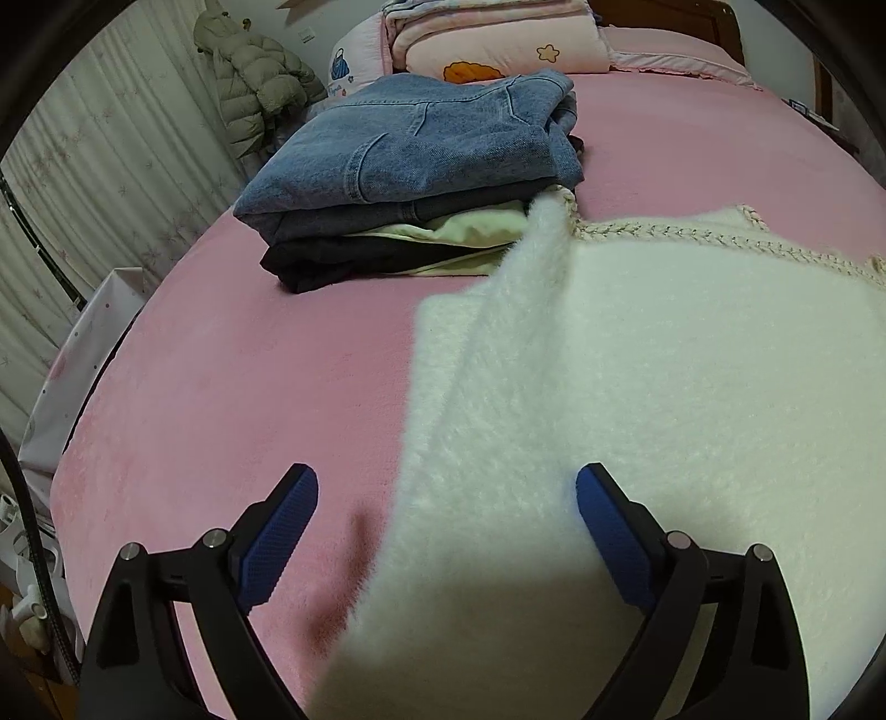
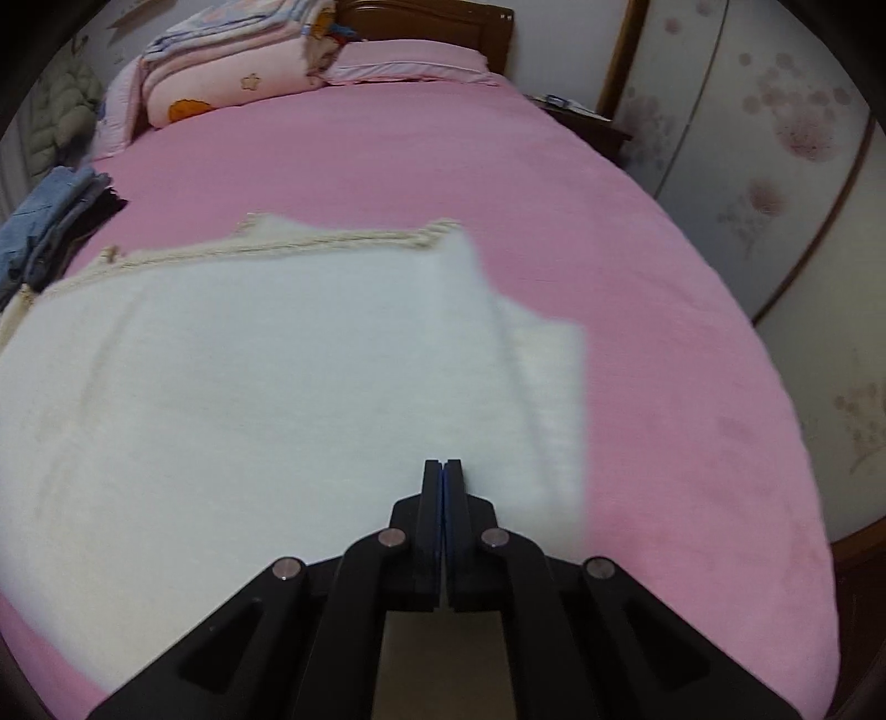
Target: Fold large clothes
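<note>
A pink bed [image 1: 221, 387] fills both views, spreading out ahead of and beneath both tongs. On it lies a white fluffy sweater [image 1: 664, 399], spread flat with its sides folded inward; its braided cream trim [image 1: 692, 238] runs along the far edge, well ahead of the tongs. In the left wrist view the sweater lies ahead and to the right, with one folded-over sleeve running as a raised strip from just in front of the tongs toward the far trim. The sweater's near left edge passes between the two jaws of the left tongs [image 1: 446, 531], but the blue pads [image 1: 282, 531] stand wide apart and neither presses on the cloth. In the right wrist view the sweater [image 2: 249, 399] covers the bed ahead and to the left, its right folded edge just right of the fingertips. The right tongs [image 2: 443, 476] are closed tight, pad against pad, with nothing seen between them, above the sweater's near part; whether the tips touch the cloth I cannot tell. Far ahead and left of the left tongs sits a stack of folded clothes [image 1: 410, 177], jeans on top, pale green and dark pieces below, with the sweater's sleeve end reaching its right corner. Beyond it, at the bed's head, lie folded pink quilts [image 1: 498, 44] and a pillow [image 2: 410, 63]. A puffy jacket [image 1: 249, 83] hangs at far left.
</note>
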